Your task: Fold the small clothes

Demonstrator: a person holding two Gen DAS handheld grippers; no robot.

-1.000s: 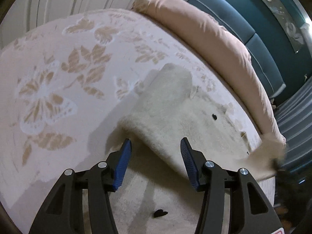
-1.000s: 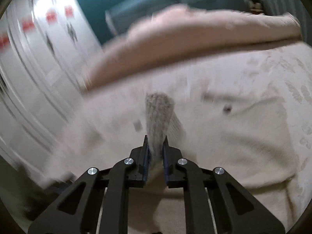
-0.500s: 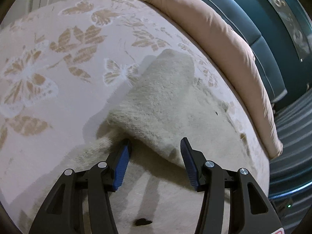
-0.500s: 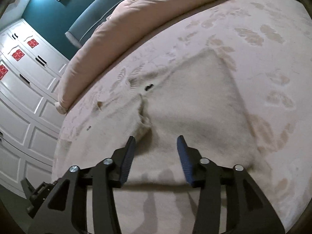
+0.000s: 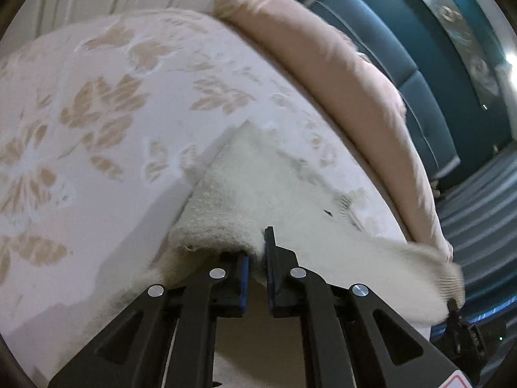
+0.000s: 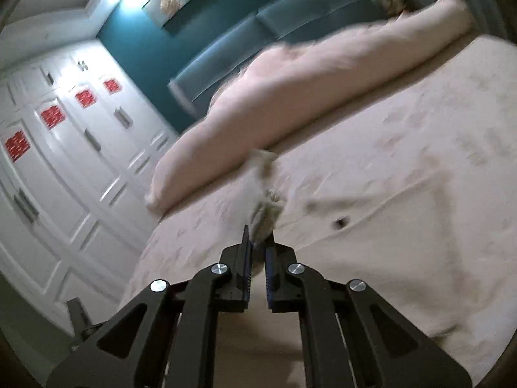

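A cream fleece garment lies on the patterned bedspread. My left gripper has its jaws closing, and the pads pinch the garment's folded near edge, which bulges up over the left finger. One sleeve stretches off to the right. In the right wrist view the garment lies flat with a small dark button on it. My right gripper is also closing, and a raised tuft of the fleece stands clamped between its pads.
A rolled pink duvet lies along the far side of the bed, in front of a teal padded headboard. White wardrobe doors stand left of the bed in the right wrist view. Striped floor lies past the bed's right edge.
Half a second ago both grippers were open over the garment; now each is shut on fleece. The left one pinches the folded edge. The right one had let go of a sleeve and gripped again.
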